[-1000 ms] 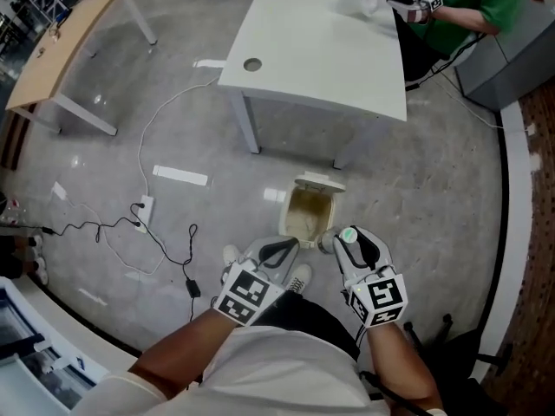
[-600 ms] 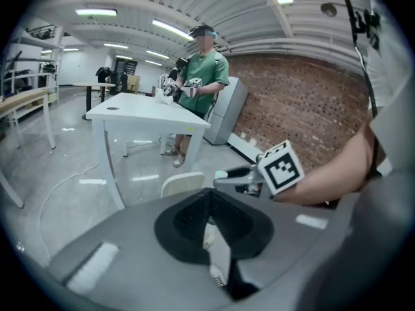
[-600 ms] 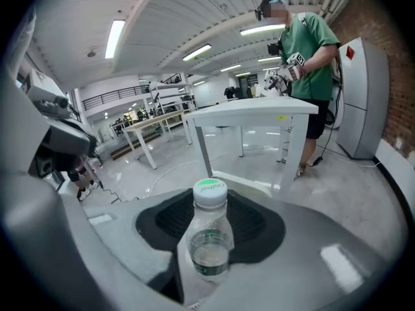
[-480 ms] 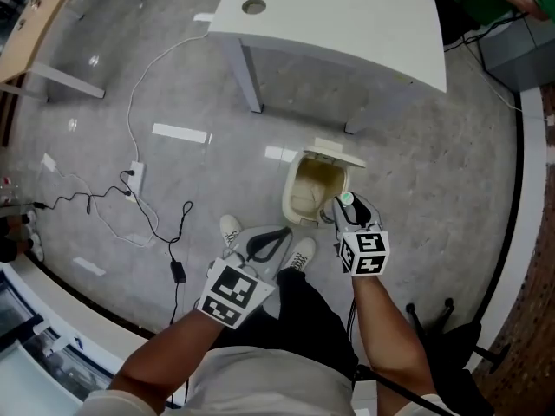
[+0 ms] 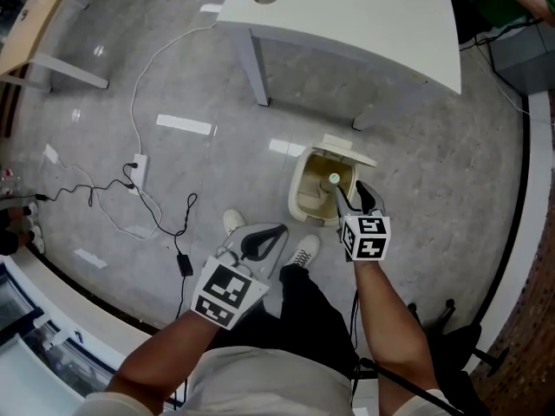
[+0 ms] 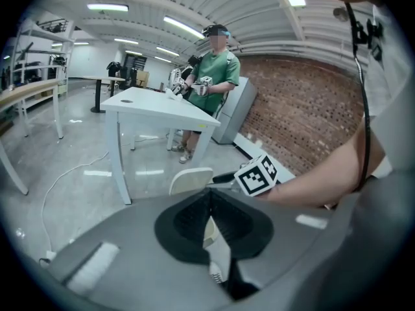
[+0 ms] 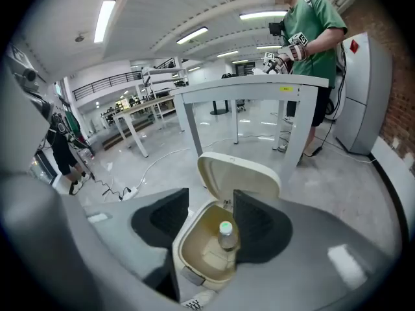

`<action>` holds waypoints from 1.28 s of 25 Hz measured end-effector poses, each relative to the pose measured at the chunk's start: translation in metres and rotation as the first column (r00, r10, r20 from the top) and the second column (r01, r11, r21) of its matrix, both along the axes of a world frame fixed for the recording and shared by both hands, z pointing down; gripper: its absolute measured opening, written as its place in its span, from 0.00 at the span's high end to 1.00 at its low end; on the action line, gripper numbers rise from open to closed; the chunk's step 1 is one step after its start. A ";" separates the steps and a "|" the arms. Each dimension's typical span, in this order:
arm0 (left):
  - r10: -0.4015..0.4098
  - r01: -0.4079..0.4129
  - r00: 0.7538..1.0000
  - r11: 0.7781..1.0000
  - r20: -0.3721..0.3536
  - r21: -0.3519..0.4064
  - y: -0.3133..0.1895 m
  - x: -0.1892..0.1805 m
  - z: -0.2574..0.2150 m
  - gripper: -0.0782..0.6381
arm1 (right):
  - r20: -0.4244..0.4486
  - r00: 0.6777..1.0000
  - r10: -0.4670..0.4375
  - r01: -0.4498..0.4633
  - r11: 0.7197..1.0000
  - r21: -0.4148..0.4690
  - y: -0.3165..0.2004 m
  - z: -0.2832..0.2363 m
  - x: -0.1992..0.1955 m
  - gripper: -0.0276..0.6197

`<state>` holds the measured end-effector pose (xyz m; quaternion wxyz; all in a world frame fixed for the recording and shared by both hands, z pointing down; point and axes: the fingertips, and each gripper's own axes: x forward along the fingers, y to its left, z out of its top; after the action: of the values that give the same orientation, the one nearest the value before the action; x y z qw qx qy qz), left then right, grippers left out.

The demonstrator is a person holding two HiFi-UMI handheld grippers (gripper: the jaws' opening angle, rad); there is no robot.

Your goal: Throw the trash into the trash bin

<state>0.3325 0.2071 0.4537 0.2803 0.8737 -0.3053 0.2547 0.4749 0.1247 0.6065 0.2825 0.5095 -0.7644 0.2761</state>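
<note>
A: While the right tool hangs over the trash bin, what is in it?

B: Nothing. Its jaws have just been opening and now stand wide, with the pads pressing on nothing. The right gripper view shows the bottle in the gap between them, but lower down, inside the bin (landed or mid-fall, I cannot tell).

A: Where in the bin?

B: Off centre, toward the right wall, below the raised lid. Its long axis is roughly upright, with the green cap pointing up at the tool.

A: So the relation that counts?

B: The bottle lies straight below the right tool, along the line the jaws point. My reading is that the drop is as good as made. The coming move would only be to lift that tool up and back, clear of the lid at the bin's far edge.

A: And the left tool?

B: Closed, jaws together with nothing between them. It is held over the floor above the person's shoes, near the bin's near edge but apart from it. The right hand is plainly the nearer one to the bin's mouth.

A: The bin's place?

B: On the floor, just off the near edge of the white bench, beside one leg.
</note>
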 end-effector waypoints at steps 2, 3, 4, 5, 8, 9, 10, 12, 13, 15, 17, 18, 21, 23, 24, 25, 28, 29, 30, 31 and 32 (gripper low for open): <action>0.002 -0.002 1.000 1.000 -0.001 0.009 -0.004 0.001 -0.002 0.89 | 0.031 0.999 -0.008 0.008 1.000 -0.010 0.005 -0.008 -0.002 0.62; 0.001 -0.001 1.000 1.000 -0.003 0.014 -0.007 0.002 -0.002 0.89 | 0.048 0.999 -0.011 0.012 1.000 -0.016 0.008 -0.010 -0.003 0.62; -0.001 0.001 1.000 1.000 -0.007 0.018 -0.009 0.003 -0.002 0.89 | 0.063 0.998 -0.014 0.015 1.000 -0.021 0.011 -0.014 -0.004 0.63; -0.003 0.003 1.000 1.000 -0.011 0.022 -0.010 0.003 -0.002 0.89 | 0.076 0.997 -0.017 0.019 1.000 -0.023 0.015 -0.017 -0.005 0.64; -0.004 0.005 1.000 1.000 -0.017 0.030 -0.012 0.004 -0.003 0.89 | 0.107 0.994 -0.030 0.032 0.999 -0.012 0.024 -0.032 -0.008 0.68; -0.002 0.003 1.000 0.999 -0.017 0.032 -0.013 0.004 -0.003 0.89 | 0.117 0.993 -0.034 0.035 0.999 -0.004 0.025 -0.036 -0.009 0.70; 0.000 0.001 1.000 0.999 -0.017 0.034 -0.014 0.004 -0.002 0.89 | 0.125 0.991 -0.038 0.038 0.999 0.003 0.026 -0.041 -0.010 0.70; -0.007 0.008 1.000 0.999 -0.022 0.041 -0.018 0.003 -0.002 0.89 | 0.143 0.989 -0.042 0.041 0.999 0.013 0.026 -0.050 -0.013 0.74; -0.019 0.020 0.999 0.999 -0.033 0.037 -0.019 0.004 -0.004 0.89 | 0.155 0.987 -0.043 0.042 0.999 0.014 0.028 -0.056 -0.014 0.77; -0.051 0.051 0.996 0.999 -0.076 0.005 -0.016 0.005 -0.012 0.89 | 0.184 0.981 -0.052 0.051 0.999 0.008 0.036 -0.076 -0.015 0.95; -0.073 0.071 0.991 0.997 -0.110 -0.020 -0.011 0.007 -0.024 0.89 | 0.215 0.974 -0.077 0.077 0.997 0.009 0.045 -0.105 -0.019 0.95; -0.071 0.069 0.991 0.997 -0.116 -0.022 -0.009 0.008 -0.028 0.89 | 0.224 0.970 -0.095 0.094 0.995 0.019 0.050 -0.123 -0.021 0.95; -0.037 0.038 0.992 0.999 -0.119 0.014 -0.006 0.011 -0.046 0.89 | 0.243 0.960 -0.140 0.125 0.989 0.076 0.065 -0.180 -0.027 0.95; -0.010 0.017 0.992 0.998 -0.127 0.057 -0.009 0.012 -0.065 0.89 | 0.256 0.954 -0.154 0.127 0.985 0.121 0.074 -0.217 -0.028 0.95; 0.004 0.007 0.991 0.997 -0.133 0.083 -0.010 0.013 -0.076 0.89 | 0.261 0.953 -0.157 0.122 0.982 0.142 0.077 -0.233 -0.027 0.95; 0.017 -0.002 0.990 0.994 -0.137 0.112 -0.012 0.014 -0.088 0.89 | 0.266 0.952 -0.155 0.114 0.980 0.162 0.080 -0.247 -0.026 0.95; 0.044 -0.013 0.986 0.982 -0.159 0.189 -0.018 0.019 -0.121 0.89 | 0.284 0.950 -0.130 0.072 0.976 0.205 0.082 -0.275 -0.021 0.95; 0.048 -0.012 0.984 0.979 -0.171 0.205 -0.019 0.021 -0.131 0.89 | 0.290 0.949 -0.120 0.058 0.975 0.216 0.083 -0.281 -0.021 0.95; 0.050 -0.010 0.982 0.976 -0.183 0.217 -0.019 0.022 -0.139 0.89 | 0.295 0.949 -0.112 0.045 0.973 0.226 0.083 -0.288 -0.021 0.95; 0.052 -0.007 0.980 0.974 -0.194 0.226 -0.020 0.022 -0.147 0.89 | 0.299 0.948 -0.106 0.034 0.971 0.236 0.083 -0.295 -0.022 0.95; 0.055 -0.006 0.977 0.973 -0.205 0.231 -0.020 0.023 -0.153 0.89 | 0.303 0.947 -0.104 0.027 0.969 0.247 0.084 -0.303 -0.023 0.95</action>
<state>0.3554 0.1876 0.3007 0.2043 0.9268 -0.2879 0.1282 0.4516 0.2086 0.3040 0.1031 0.4638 -0.8438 0.2494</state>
